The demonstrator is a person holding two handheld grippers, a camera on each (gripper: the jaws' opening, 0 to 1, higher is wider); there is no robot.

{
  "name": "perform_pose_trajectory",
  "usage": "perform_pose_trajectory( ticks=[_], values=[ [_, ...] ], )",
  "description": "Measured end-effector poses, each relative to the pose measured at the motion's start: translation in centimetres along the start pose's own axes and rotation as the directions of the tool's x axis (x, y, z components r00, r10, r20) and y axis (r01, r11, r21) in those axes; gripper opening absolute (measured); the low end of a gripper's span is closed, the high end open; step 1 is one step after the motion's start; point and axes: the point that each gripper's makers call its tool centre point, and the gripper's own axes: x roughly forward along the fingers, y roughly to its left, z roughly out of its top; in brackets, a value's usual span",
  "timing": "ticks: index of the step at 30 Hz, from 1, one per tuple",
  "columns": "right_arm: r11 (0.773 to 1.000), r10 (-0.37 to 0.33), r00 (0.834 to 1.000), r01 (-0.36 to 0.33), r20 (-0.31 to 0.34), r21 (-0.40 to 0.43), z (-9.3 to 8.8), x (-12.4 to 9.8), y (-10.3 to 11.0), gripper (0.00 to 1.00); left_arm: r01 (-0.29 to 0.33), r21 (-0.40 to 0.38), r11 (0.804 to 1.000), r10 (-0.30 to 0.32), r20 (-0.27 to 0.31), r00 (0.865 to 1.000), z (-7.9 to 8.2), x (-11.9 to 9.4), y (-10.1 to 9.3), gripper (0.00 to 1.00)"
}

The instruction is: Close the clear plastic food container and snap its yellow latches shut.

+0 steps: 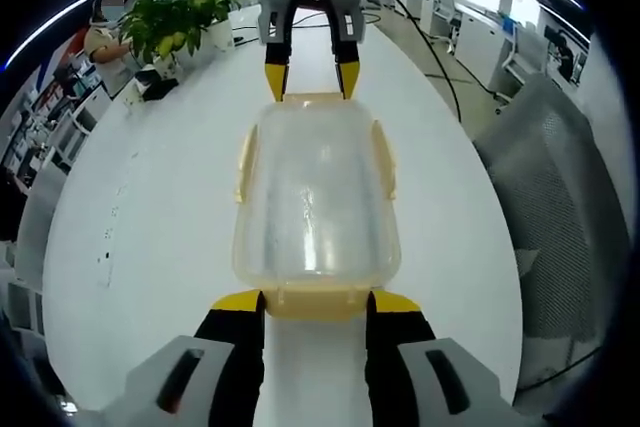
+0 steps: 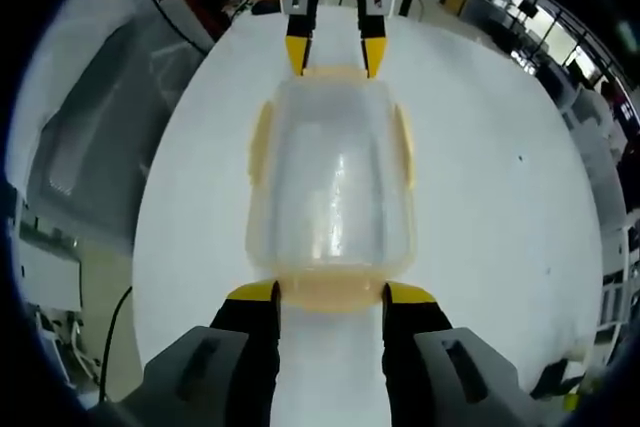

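Observation:
A clear plastic food container (image 1: pixel 315 197) (image 2: pixel 332 187) lies lengthwise on the white table (image 1: pixel 150 197) with its lid on. Yellow latches run along its long sides (image 1: pixel 246 162) (image 2: pixel 404 147) and both ends. In the left gripper view, my left gripper (image 1: pixel 316 302) is open, its yellow-tipped jaws on either side of the near end latch (image 1: pixel 315 299). My right gripper (image 1: pixel 311 77) is open at the far end, its tips flanking that end latch. In the right gripper view the same holds mirrored: the right gripper (image 2: pixel 331 294) is near, the left gripper (image 2: pixel 335 55) far.
A potted plant (image 1: pixel 185 17) stands at the table's far left, with a seated person (image 1: pixel 100 37) behind it. A grey mesh chair (image 1: pixel 560 197) (image 2: pixel 90 147) sits beside the table. Black cables (image 1: pixel 430 47) trail across the far right of the table.

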Motion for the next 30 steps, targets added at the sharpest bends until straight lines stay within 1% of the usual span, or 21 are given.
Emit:
perform_pose_trajectory(
  ticks=[6,9,15,20,25,30],
  values=[
    [1.0,-0.003,1.0,0.003,0.005,0.0,0.0,0.0,0.0,0.37,0.002,-0.004,1.0,-0.002,0.001,1.0,0.0,0.0,-0.1,0.34],
    [1.0,-0.001,1.0,0.001,0.003,0.015,0.0,0.0,0.0,0.37,0.001,0.003,1.0,-0.001,0.001,1.0,0.0,0.0,-0.1,0.34],
    [1.0,-0.001,1.0,0.001,0.001,0.022,0.0,-0.1,0.0,0.39,0.0,0.009,1.0,0.0,0.005,1.0,0.2,-0.3,-0.2,0.34],
    [0.999,-0.001,1.0,0.001,-0.004,0.033,-0.3,-0.5,0.1,0.38,-0.002,0.02,1.0,0.002,0.008,1.0,0.5,-0.5,-0.5,0.36],
    [0.999,-0.015,1.0,0.016,-0.008,0.044,-0.4,-1.1,0.2,0.37,-0.008,0.023,1.0,0.008,0.01,1.0,0.6,-0.9,-0.5,0.35],
    [0.995,-0.049,0.999,0.047,0.018,0.094,0.3,-2.1,-0.1,0.36,-0.016,0.026,1.0,0.016,0.01,1.0,0.6,-1.7,-0.5,0.35]
  ],
)
